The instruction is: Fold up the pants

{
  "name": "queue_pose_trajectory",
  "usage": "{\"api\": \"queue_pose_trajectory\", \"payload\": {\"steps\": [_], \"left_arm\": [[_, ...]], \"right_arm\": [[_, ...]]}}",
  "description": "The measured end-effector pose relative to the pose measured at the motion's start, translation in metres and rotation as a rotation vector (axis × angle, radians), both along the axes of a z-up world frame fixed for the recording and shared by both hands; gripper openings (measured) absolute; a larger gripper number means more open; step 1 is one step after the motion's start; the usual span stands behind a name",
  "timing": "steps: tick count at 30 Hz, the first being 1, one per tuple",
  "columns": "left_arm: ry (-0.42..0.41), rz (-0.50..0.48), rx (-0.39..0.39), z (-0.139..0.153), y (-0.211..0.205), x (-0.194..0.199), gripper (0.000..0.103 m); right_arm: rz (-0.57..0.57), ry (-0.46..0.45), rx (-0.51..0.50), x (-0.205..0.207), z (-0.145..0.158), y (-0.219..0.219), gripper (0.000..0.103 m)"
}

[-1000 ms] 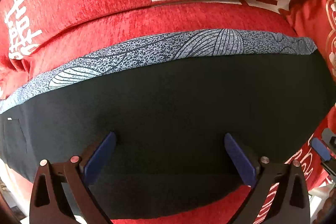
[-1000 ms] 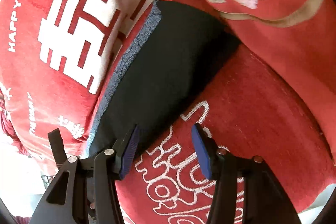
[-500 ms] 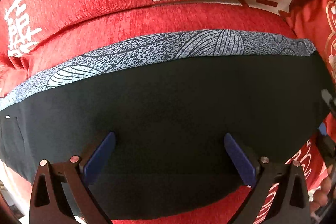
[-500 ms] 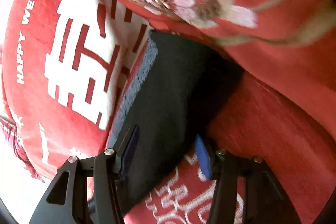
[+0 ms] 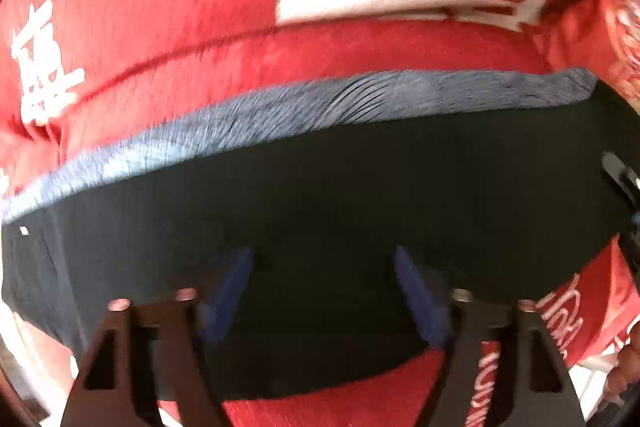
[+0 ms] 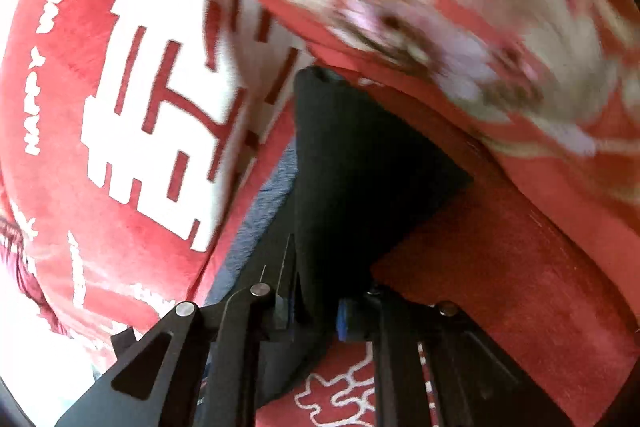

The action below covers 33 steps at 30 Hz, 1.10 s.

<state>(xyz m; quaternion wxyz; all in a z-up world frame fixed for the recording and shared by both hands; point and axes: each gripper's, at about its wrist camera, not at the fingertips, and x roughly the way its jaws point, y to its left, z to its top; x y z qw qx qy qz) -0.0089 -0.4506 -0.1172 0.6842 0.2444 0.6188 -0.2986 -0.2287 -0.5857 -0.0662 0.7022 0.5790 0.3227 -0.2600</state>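
The black pants (image 5: 360, 195) lie flat across a red cushion, with a blue-grey patterned band (image 5: 312, 107) along their far edge. My left gripper (image 5: 324, 287) is open, its blue pads low over the near part of the pants. My right gripper (image 6: 316, 311) is shut on the end of the pants (image 6: 360, 163), which rise in a fold from between its fingers. Part of the right gripper (image 5: 624, 183) shows at the right edge of the left wrist view.
Red cushion (image 5: 160, 7) with white characters lies beyond the pants. A red floral cloth (image 6: 460, 7) hangs over the right end. Red fabric with white embroidery (image 6: 344, 391) lies under the right gripper. A hand (image 5: 628, 359) shows at the lower right.
My right gripper has moved onto the end of the pants and closed on it, lifting the fabric. My left gripper's fingers have come closer together over the pants.
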Motion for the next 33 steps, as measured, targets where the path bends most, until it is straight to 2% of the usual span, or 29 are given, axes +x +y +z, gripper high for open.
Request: {"api": "queue_pose_trajectory", "payload": {"steps": [4,5,7,8,10,14,18,21,26,30,33], "left_arm": [[-0.054,-0.082,-0.067,0.016,-0.016,-0.017,0.072],[-0.053,-0.087,-0.056,0.009,-0.02,-0.02,0.072],[0.0,-0.079,-0.007,-0.015,-0.022,-0.024,0.072],[-0.034,-0.079,-0.029,-0.016,-0.021,-0.027,0.073],[-0.072,-0.113,-0.021,-0.014,-0.022,-0.033,0.073],[-0.009,-0.113,-0.038,-0.014,-0.016,-0.021,0.075],[0.063,-0.045,-0.089,0.002,0.003,-0.006,0.075],[0.046,-0.023,-0.145,0.023,0.034,0.009,0.075],[0.002,-0.002,-0.164,0.049,0.097,0.049,0.075],[-0.01,0.067,-0.129,0.057,0.161,0.09,0.075],[-0.017,0.113,-0.1,0.059,0.209,0.115,0.075]], "right_arm": [[0.06,-0.027,-0.044,0.01,0.019,0.002,0.015],[0.076,-0.033,-0.057,0.013,0.024,0.003,0.015],[0.098,-0.035,-0.074,0.018,0.029,0.005,0.015],[0.112,-0.033,-0.072,0.02,0.03,0.007,0.015],[0.138,-0.024,-0.096,0.026,0.035,0.013,0.015],[0.175,-0.011,-0.137,0.037,0.047,0.021,0.015],[0.251,0.022,-0.229,0.058,0.074,0.036,0.015],[0.328,0.059,-0.309,0.076,0.093,0.055,0.015],[0.446,0.134,-0.439,0.12,0.112,0.106,0.017],[0.559,0.181,-0.506,0.163,0.109,0.158,0.018],[0.706,0.258,-0.566,0.205,0.089,0.22,0.02]]}}
